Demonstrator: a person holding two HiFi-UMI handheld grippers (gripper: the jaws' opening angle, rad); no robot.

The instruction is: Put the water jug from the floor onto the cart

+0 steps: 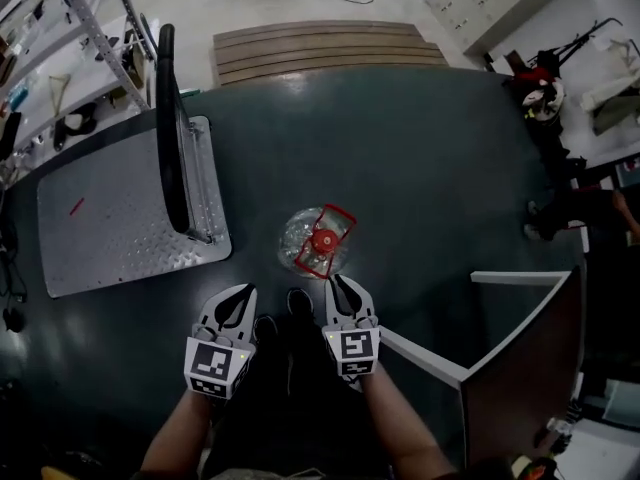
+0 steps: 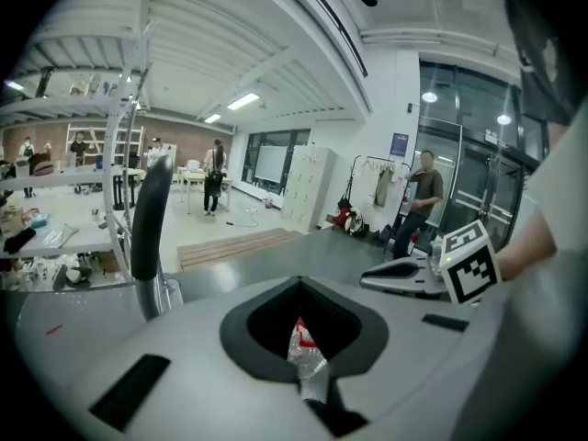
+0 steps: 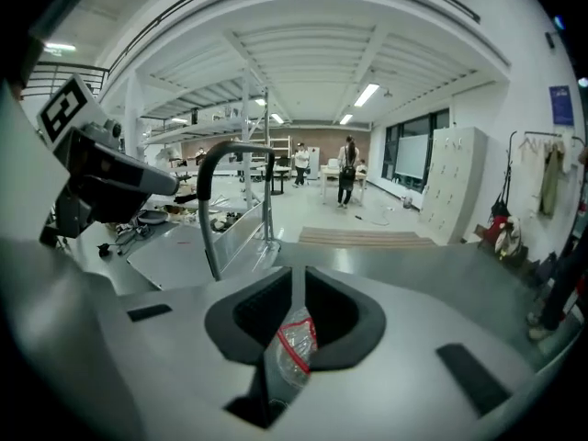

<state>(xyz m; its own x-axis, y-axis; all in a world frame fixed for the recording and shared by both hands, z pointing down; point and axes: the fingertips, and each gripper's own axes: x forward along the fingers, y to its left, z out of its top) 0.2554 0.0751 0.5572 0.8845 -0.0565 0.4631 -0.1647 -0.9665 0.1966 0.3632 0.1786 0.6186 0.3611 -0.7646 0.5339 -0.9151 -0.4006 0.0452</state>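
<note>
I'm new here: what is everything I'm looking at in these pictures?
jug: one, clear with red cap and handle, on the dark floor, centre
cart: one, grey deck, black handle, left of jug
slatted board: one, wooden, on floor beyond jug
lockers: one bank, pale, far right
people: several, standing farther off
left gripper: one, grey, jaws together, empty
right gripper: one, grey, jaws a crack apart, empty

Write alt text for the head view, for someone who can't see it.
A clear water jug with a red cap and carry handle stands on the dark floor, just ahead of the right tool, with the left tool alongside. A flat metal cart with a black push handle sits to the left.
</note>
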